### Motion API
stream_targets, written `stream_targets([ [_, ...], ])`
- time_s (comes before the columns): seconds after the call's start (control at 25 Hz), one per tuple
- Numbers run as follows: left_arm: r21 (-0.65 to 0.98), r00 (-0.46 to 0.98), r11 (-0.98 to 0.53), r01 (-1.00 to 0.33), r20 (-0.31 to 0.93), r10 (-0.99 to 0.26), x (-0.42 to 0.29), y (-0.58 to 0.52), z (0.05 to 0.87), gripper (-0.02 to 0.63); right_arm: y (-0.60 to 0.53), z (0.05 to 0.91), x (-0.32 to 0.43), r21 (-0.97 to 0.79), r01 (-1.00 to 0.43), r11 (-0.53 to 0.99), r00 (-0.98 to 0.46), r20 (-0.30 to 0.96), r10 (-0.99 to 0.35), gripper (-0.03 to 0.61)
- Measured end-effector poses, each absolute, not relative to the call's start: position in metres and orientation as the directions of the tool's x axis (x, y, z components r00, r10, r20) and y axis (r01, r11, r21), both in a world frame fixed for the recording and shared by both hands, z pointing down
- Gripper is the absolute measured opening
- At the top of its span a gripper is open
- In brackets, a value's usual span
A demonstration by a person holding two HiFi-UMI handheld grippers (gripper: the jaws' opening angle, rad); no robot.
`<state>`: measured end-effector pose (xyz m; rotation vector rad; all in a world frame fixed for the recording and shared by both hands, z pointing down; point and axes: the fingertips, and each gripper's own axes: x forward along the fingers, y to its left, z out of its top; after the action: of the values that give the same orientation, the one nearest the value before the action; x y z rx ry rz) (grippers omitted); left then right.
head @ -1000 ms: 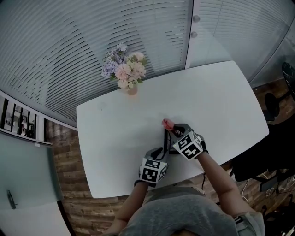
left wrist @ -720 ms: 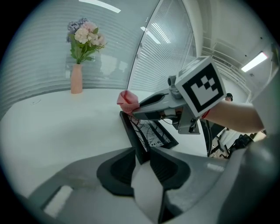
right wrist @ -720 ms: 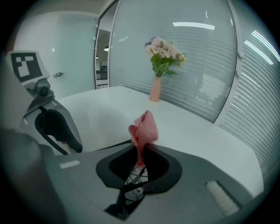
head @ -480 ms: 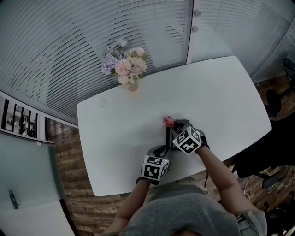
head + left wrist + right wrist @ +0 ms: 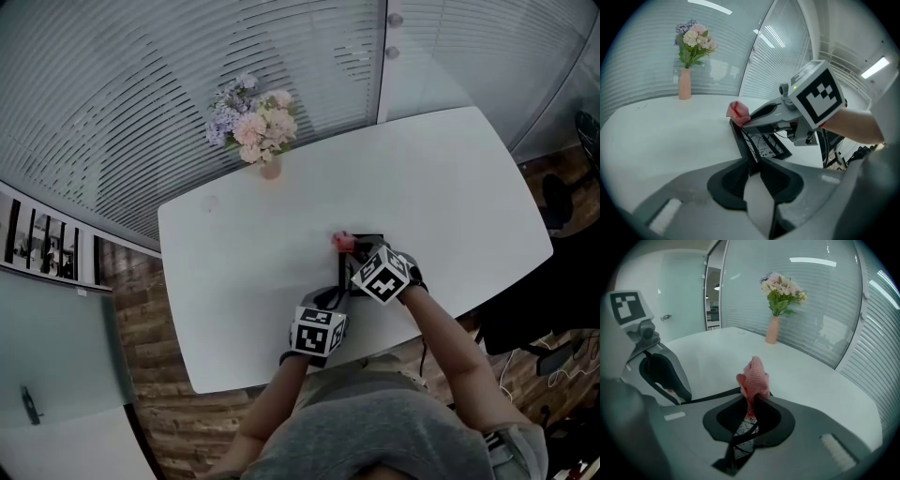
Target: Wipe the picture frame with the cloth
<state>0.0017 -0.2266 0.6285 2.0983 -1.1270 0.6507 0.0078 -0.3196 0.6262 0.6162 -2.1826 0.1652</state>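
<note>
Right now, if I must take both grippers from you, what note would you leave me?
Left gripper: shut on the near edge of the picture frame, holding it over the table.
Right gripper: shut on the pink cloth, which sits at the frame's far corner.
Done: both grasps are made and the cloth is at the frame. How much is wiped cannot be told.
Left: probably draw the cloth along the rest of the frame, then set both down.
</note>
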Motion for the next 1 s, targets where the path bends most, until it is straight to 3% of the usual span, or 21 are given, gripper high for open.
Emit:
stream_targets([
  [1.0, 0.334, 0.503, -0.384, -0.861, 0.668, -0.549, 0.0, -0.228, 0.631, 0.084, -0.261, 0.629, 0.008, -0.004, -0.364, 0.931, -0.55, 0.808, -0.211, 0.046],
])
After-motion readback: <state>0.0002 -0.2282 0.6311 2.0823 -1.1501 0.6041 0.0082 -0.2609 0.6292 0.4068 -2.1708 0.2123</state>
